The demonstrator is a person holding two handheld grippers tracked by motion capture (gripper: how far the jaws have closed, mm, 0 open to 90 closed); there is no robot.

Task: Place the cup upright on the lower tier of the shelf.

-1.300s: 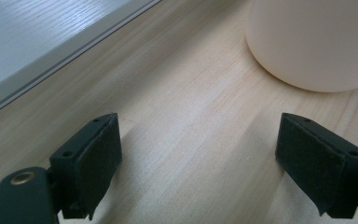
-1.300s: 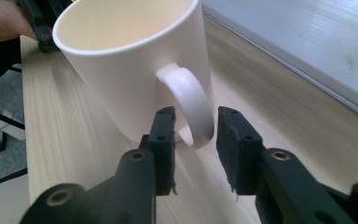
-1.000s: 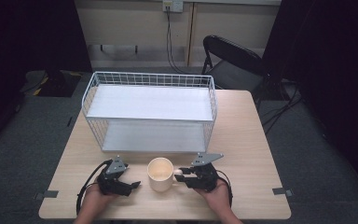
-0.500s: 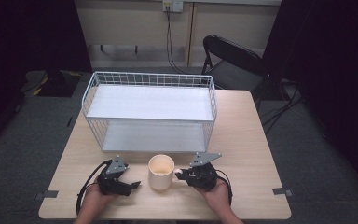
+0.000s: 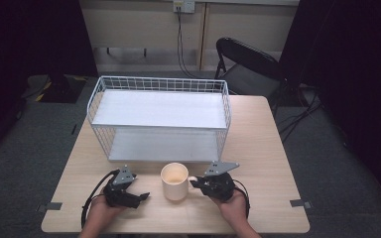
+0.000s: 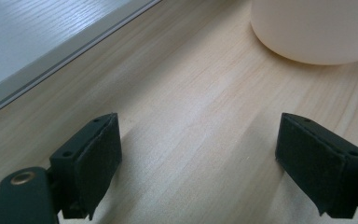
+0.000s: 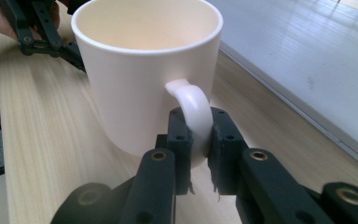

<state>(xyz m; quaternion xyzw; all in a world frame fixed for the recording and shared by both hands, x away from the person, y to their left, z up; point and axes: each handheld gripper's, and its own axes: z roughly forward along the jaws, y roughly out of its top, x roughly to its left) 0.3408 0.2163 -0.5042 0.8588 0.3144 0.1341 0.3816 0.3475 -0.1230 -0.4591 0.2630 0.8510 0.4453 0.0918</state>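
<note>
Right gripper view has the right gripper (image 7: 199, 140) pinched onto the handle of the cream mug (image 7: 144, 70), jaws just finished closing on it. Left gripper (image 5: 141, 197) sits left of the mug, jaws wide apart over bare table (image 6: 191, 93). Wire shelf rack (image 5: 161, 119) stands beyond the mug. No readable writing anywhere.

A white wire rack (image 5: 159, 119) with two shelves stands on the far half of the wooden table (image 5: 263, 148). Behind the table a black folding chair (image 5: 245, 64) sits on grey carpet, and cables (image 5: 179, 34) hang down the wall.
</note>
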